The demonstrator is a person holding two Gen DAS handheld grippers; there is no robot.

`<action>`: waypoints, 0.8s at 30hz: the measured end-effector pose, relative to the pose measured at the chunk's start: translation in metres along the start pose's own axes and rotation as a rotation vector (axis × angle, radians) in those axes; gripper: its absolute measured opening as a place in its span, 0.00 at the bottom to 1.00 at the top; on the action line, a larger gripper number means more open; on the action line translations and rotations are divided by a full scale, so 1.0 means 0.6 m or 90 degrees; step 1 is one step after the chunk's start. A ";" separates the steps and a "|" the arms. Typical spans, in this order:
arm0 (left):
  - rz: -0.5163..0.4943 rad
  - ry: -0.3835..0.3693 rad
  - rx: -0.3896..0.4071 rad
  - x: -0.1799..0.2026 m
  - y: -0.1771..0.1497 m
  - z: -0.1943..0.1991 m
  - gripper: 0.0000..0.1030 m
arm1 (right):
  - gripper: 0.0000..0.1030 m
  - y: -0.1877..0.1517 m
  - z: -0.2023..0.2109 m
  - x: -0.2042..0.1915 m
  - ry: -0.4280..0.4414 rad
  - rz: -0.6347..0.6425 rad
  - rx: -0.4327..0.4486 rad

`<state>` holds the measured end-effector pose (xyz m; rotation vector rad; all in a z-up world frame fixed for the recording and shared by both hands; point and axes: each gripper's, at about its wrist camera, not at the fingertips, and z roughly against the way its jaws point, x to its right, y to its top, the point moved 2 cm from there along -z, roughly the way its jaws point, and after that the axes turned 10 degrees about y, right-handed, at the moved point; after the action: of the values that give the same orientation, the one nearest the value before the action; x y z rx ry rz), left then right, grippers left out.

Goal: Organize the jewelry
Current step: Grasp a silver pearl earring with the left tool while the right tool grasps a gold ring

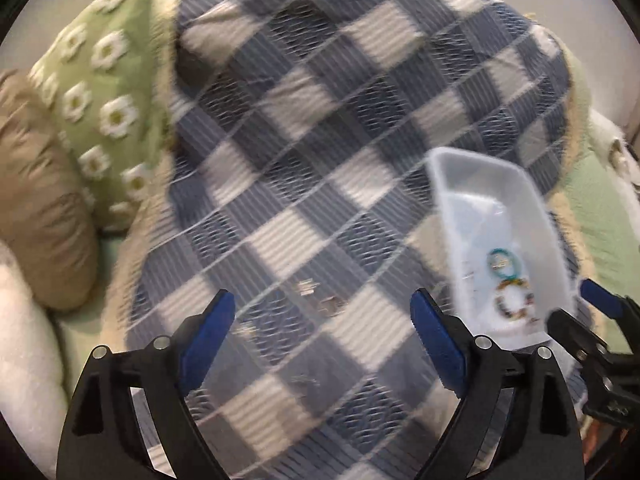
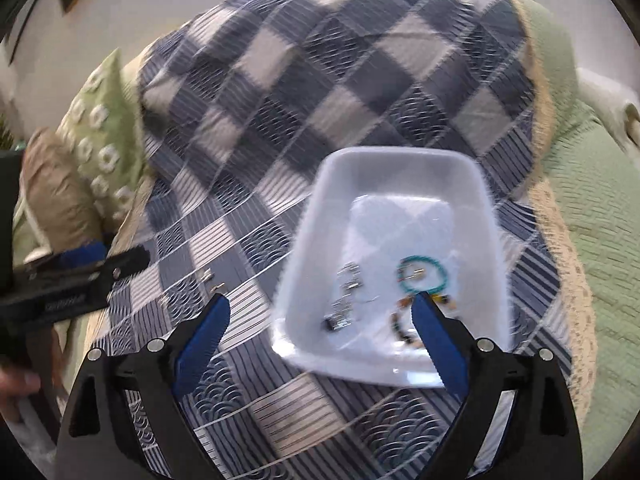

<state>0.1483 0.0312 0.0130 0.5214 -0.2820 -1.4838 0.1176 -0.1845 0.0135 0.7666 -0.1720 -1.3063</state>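
Note:
A white plastic tray (image 2: 400, 156) lies on a blue-and-white checked cloth (image 2: 320, 80). Inside it are a teal ring bracelet (image 2: 422, 276), a beaded bracelet (image 2: 402, 326) and several small silver pieces (image 2: 344, 300). My right gripper (image 2: 322, 302) hovers open over the tray's near left corner, with nothing held. A few small metal pieces (image 1: 310, 286) lie loose on the cloth just ahead of my left gripper (image 1: 322, 300), which is open and empty. In the left wrist view the tray (image 1: 472, 184) sits at the right, with the right gripper (image 1: 576, 308) at its near end.
A green pillow with white flowers (image 1: 100, 92) and a tan cushion (image 1: 40, 184) lie left of the cloth. Green bedding (image 2: 600, 208) with a cream lace edge (image 2: 560, 216) lies to the right. A person's hand (image 2: 16, 380) shows at the lower left.

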 end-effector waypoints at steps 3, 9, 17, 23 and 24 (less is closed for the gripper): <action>0.009 0.026 -0.021 -0.044 -0.020 -0.026 0.82 | 0.88 -0.012 -0.028 -0.038 0.002 0.025 -0.025; 0.018 0.020 -0.075 -0.097 -0.064 -0.099 0.82 | 0.88 -0.026 -0.075 -0.082 0.023 0.022 -0.071; 0.037 0.001 -0.111 -0.105 -0.074 -0.154 0.82 | 0.88 -0.041 -0.123 -0.105 0.009 0.027 -0.094; 0.035 0.022 -0.137 -0.100 -0.074 -0.200 0.74 | 0.88 -0.044 -0.141 -0.106 0.008 0.029 -0.109; 0.034 0.024 -0.146 -0.101 -0.076 -0.210 0.70 | 0.88 -0.044 -0.143 -0.107 0.006 0.031 -0.111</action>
<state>0.1652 0.1108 -0.1092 0.3539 -0.0938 -1.4307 0.1230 -0.0925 -0.0471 0.6165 -0.0686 -1.2531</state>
